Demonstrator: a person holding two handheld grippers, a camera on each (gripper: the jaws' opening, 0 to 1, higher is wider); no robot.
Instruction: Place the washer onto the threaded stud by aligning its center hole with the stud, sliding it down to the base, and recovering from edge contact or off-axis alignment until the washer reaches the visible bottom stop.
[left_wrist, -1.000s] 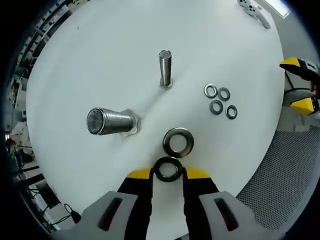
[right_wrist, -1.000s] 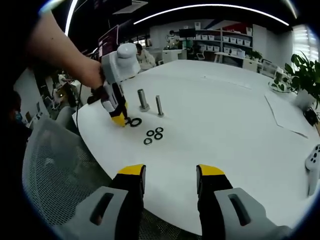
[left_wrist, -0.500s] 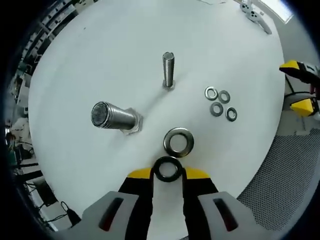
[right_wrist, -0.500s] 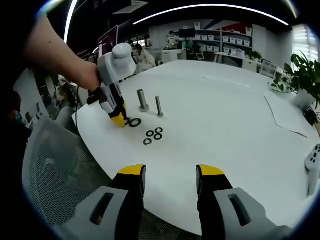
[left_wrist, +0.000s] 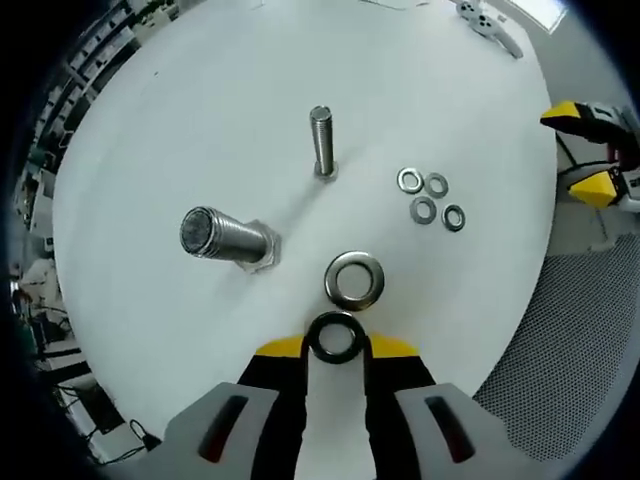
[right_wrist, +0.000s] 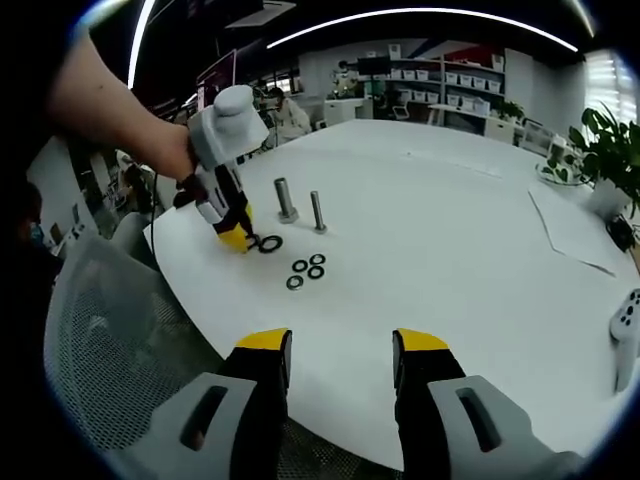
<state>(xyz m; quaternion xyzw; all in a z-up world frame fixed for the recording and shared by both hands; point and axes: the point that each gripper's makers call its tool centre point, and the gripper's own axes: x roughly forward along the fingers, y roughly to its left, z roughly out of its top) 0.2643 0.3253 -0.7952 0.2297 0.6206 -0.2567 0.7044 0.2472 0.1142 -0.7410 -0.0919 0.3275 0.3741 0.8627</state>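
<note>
The left gripper (left_wrist: 337, 345) stays clamped on a dark washer (left_wrist: 337, 338), held between its yellow tips just above the white table (left_wrist: 200, 120). A second, larger washer (left_wrist: 355, 280) lies flat right in front of it. Since a second ago the view has shifted only slightly; the thick stud (left_wrist: 222, 238) and the thin stud (left_wrist: 321, 142) stand where they were, and the four small washers (left_wrist: 431, 199) remain clustered to the side. The right gripper (right_wrist: 340, 345) still hovers at the table's near edge, jaws apart and empty.
</note>
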